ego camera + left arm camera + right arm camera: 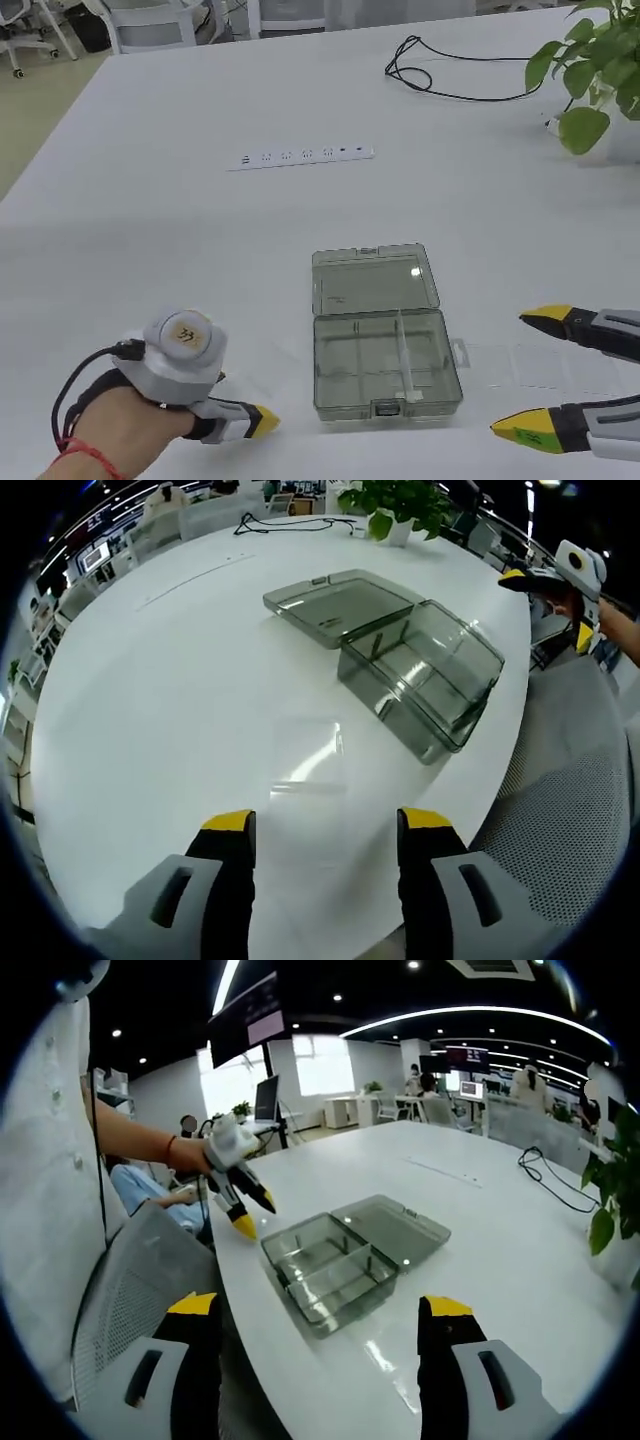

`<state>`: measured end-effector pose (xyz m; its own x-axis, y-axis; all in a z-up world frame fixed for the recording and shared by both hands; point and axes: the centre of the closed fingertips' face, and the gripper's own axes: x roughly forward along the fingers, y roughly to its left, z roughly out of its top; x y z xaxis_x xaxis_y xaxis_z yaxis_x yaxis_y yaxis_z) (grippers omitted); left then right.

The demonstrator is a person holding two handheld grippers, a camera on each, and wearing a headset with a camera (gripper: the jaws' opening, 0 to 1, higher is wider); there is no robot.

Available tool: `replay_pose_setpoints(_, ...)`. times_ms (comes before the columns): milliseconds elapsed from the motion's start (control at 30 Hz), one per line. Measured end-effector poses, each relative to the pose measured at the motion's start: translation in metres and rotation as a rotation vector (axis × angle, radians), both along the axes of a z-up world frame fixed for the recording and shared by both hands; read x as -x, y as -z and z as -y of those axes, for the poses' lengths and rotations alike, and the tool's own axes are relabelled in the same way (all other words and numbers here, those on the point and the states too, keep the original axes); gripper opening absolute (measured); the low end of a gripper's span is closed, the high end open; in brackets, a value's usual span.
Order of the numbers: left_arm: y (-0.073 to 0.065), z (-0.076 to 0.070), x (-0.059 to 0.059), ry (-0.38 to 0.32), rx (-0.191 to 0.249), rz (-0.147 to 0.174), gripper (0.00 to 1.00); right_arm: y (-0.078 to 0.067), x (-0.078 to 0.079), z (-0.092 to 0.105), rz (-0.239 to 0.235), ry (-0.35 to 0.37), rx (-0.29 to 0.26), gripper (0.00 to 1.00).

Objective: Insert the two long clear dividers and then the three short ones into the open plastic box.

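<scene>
At a white table [150,200], the left gripper [318,822], held in a hand [128,425], has its jaws spread with nothing between them. Just ahead of its tips a clear divider [310,750] lies flat on the table. Beyond it sits the open plastic box [330,400], its lid [372,280] laid back and partitions standing inside. Further clear dividers [500,365] lie flat between the box and the right gripper [532,374], whose yellow-tipped jaws are also wide apart and empty, pointing toward the box.
</scene>
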<state>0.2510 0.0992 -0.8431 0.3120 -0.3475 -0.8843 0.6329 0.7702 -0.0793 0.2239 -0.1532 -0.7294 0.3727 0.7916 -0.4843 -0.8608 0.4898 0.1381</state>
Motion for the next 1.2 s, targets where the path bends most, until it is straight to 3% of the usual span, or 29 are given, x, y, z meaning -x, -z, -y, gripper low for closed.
replay_pose_setpoints(200,0.007,-0.001,0.003,-0.004,-0.031,-0.036,0.53,-0.002,-0.001,0.001,0.008,0.014,-0.012,0.81)
replay_pose_setpoints(300,0.007,-0.002,0.002,-0.011,-0.039,-0.030,0.52,-0.002,0.000,0.002,0.013,0.010,-0.012,0.81)
replay_pose_setpoints(533,0.009,-0.006,-0.002,-0.011,-0.119,-0.013,0.45,0.002,0.001,0.004,0.012,0.003,-0.003,0.81)
replay_pose_setpoints(767,0.008,-0.007,-0.004,-0.050,-0.115,-0.026,0.43,0.008,0.003,0.006,0.015,-0.005,0.011,0.81)
replay_pose_setpoints(900,0.009,-0.007,-0.003,-0.047,-0.121,-0.042,0.32,0.009,0.003,0.007,0.014,0.000,0.014,0.81)
replay_pose_setpoints(1200,0.009,-0.008,-0.004,-0.030,-0.117,-0.046,0.32,0.009,0.004,0.006,0.017,0.005,0.020,0.81)
